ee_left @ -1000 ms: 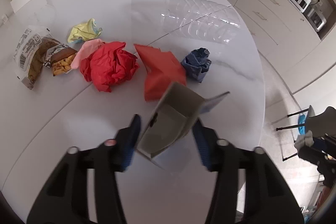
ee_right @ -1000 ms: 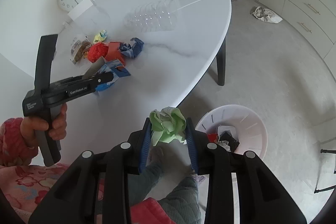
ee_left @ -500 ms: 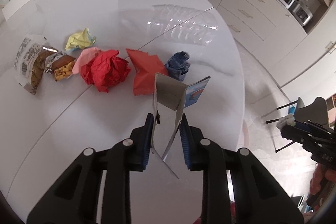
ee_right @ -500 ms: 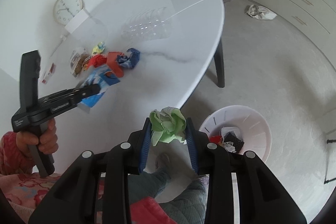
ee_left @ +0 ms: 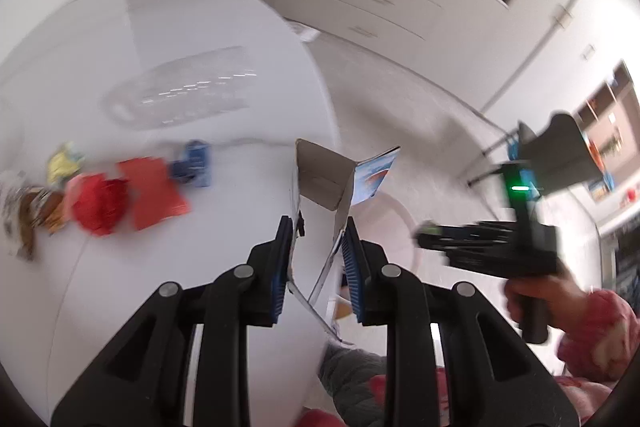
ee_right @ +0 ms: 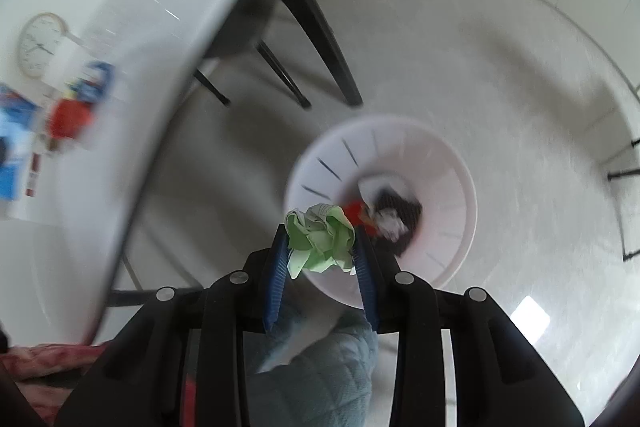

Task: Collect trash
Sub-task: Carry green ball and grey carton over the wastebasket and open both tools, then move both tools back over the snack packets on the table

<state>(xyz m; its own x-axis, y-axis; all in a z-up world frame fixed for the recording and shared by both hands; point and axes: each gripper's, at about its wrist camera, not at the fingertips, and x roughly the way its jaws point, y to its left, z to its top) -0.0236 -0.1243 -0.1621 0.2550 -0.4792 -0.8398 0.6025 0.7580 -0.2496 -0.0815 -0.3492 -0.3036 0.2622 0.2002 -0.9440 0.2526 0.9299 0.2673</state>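
Now R fingers (ee_right: 320, 247) pinch green wad (ee_right: 320, 241) over bin (ee_right: 452, 187); L fingers (ee_left: 316, 255) pinch carton (ee_left: 326, 183); table edge (ee_right: 168, 39) near.

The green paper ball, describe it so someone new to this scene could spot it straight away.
Find the white slotted bin on the floor beside the table. Just above its near rim, the right gripper pinches the green paper ball. It is the only green trash; the pieces in the bin are red, white and dark.

bin mouth (ee_right: 460, 183): open, trash low inside
floor (ee_right: 500, 67) right/far of bin: bare
left of bin: table edge (ee_right: 168, 115) overhangs, chair legs (ee_right: 320, 39) behind
near table (ee_left: 120, 287): bare; litter cluster (ee_left: 100, 203) far left
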